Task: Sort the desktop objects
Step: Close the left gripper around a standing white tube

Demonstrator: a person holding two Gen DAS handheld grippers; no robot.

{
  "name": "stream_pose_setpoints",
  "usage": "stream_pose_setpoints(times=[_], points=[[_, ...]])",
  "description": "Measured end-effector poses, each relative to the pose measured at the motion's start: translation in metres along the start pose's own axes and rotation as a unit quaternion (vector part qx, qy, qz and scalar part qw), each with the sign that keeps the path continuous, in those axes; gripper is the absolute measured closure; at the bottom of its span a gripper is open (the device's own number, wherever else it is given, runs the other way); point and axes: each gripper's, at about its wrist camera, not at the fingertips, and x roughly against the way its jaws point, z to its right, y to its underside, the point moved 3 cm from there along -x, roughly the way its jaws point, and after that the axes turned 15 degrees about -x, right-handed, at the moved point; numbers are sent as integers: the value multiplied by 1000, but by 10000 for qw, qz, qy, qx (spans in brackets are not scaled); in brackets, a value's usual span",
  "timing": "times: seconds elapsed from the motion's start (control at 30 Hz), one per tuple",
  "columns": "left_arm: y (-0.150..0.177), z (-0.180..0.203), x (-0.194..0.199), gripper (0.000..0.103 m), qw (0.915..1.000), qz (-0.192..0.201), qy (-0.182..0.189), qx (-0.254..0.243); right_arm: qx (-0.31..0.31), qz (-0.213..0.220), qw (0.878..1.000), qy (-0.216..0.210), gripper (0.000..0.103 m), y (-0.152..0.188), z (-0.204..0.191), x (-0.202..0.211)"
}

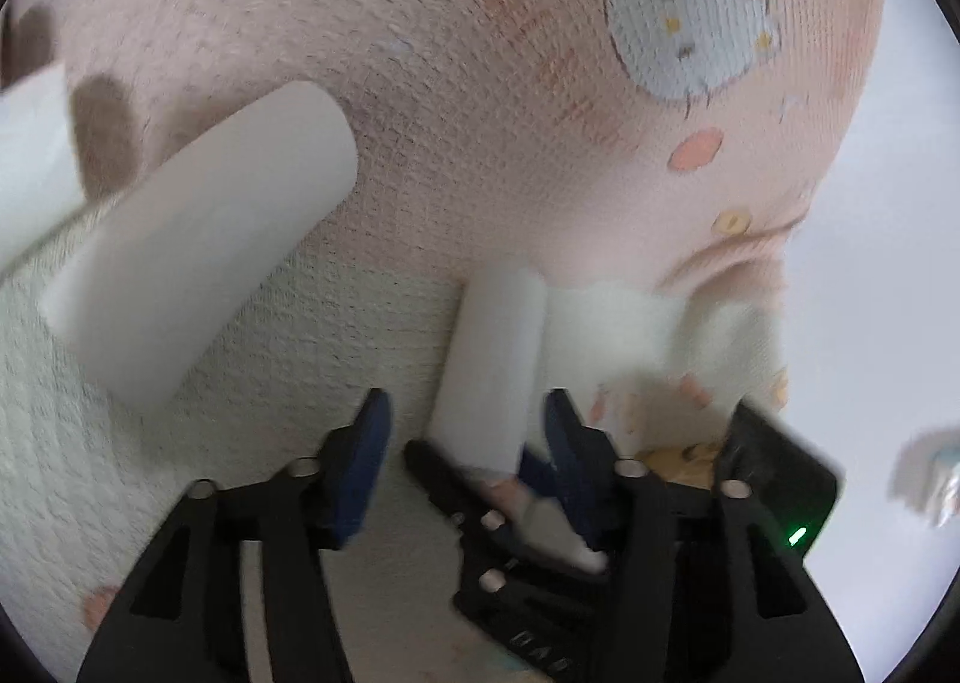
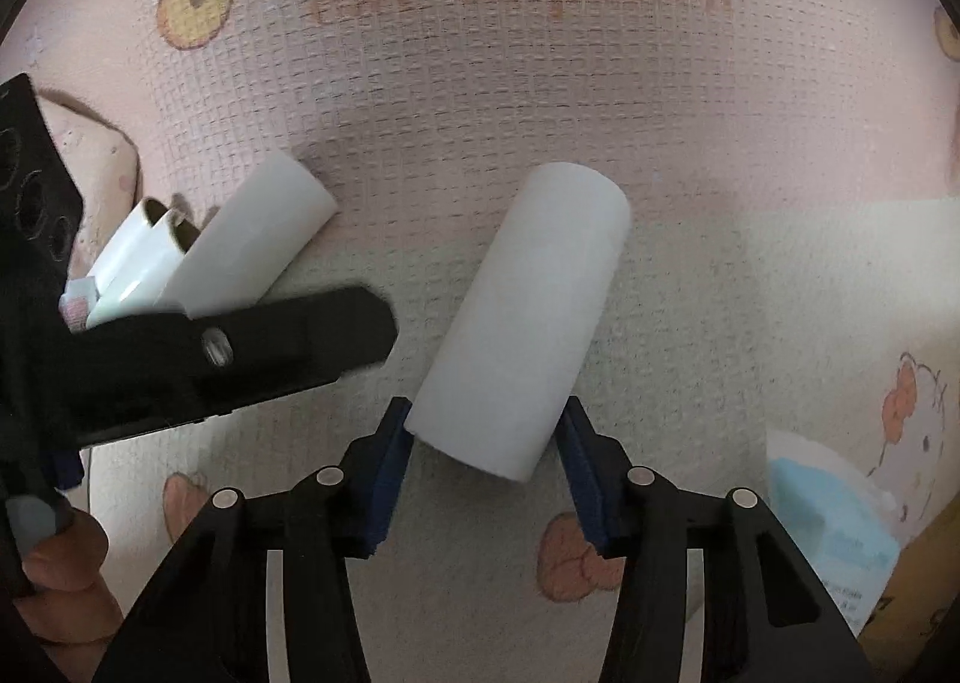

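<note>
In the right wrist view a white cylinder (image 2: 522, 317) lies on the pink and cream patterned cloth (image 2: 480, 83), its near end between the blue pads of my right gripper (image 2: 483, 443), which is open around it. The other gripper's black body (image 2: 228, 347) sits to the left, with a second white tube (image 2: 252, 239) and a small white tube bundle (image 2: 132, 257) beside it. In the left wrist view my left gripper (image 1: 462, 443) is open, with a slim white tube (image 1: 492, 365) between its fingers. A larger white cylinder (image 1: 198, 245) lies to the left.
The cloth (image 1: 480, 83) covers most of the surface, with a bare white tabletop (image 1: 888, 263) to the right. A black device with a green light (image 1: 780, 497) lies near the left gripper. A blue and white packet (image 2: 834, 527) sits at the lower right.
</note>
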Motion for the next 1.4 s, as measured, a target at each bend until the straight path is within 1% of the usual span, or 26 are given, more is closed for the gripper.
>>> stream_pose_setpoints(times=[0.03,0.07,0.2,0.37,0.5,0.67,0.77,0.93,1.03,1.1,1.13,1.17,1.2,1.23,1.27,1.33,1.4], points=[[1,0,1,31,9999,95,108,93,12,-39,10000,-12,57,3,-1,1],[1,0,1,29,9996,128,179,189,2,-51,10000,-30,57,5,-1,3],[11,-7,2,29,9983,89,250,525,-42,-135,9997,-200,57,20,-5,15],[28,-8,-8,29,9965,-397,300,672,203,-265,9992,-216,57,47,-12,28],[46,-4,-3,29,9964,-463,159,698,331,-362,9986,-217,57,72,-13,37],[64,-3,15,29,9969,-432,34,651,276,-568,9971,-433,57,98,-15,46],[79,-5,24,29,9965,-446,50,707,358,-638,9958,-557,57,115,-18,55],[108,1,26,29,9955,-738,93,586,486,-655,9949,-588,58,145,-17,72],[125,12,29,29,9952,-916,132,315,460,-689,9942,-684,59,160,-11,80],[136,17,30,32,9942,-1061,102,134,430,-745,9933,-778,59,170,-7,85],[141,18,30,36,9936,-1124,20,84,409,-762,9932,-775,59,174,-5,86],[144,19,29,41,9932,-1158,-82,52,378,-773,9934,-760,59,177,-3,87],[146,18,27,52,9923,-1215,-239,-22,299,-790,9934,-781,59,180,0,88],[146,19,24,54,9920,-1235,-235,-62,178,-780,9936,-793,59,181,3,89],[145,18,22,56,9922,-1236,-148,-19,63,-735,9942,-788,59,181,6,90],[146,18,21,56,9922,-1243,-89,45,-115,-656,9951,-729,59,178,9,93],[147,21,19,56,9916,-1291,-72,-33,-183,-644,9955,-676,59,174,10,95]])
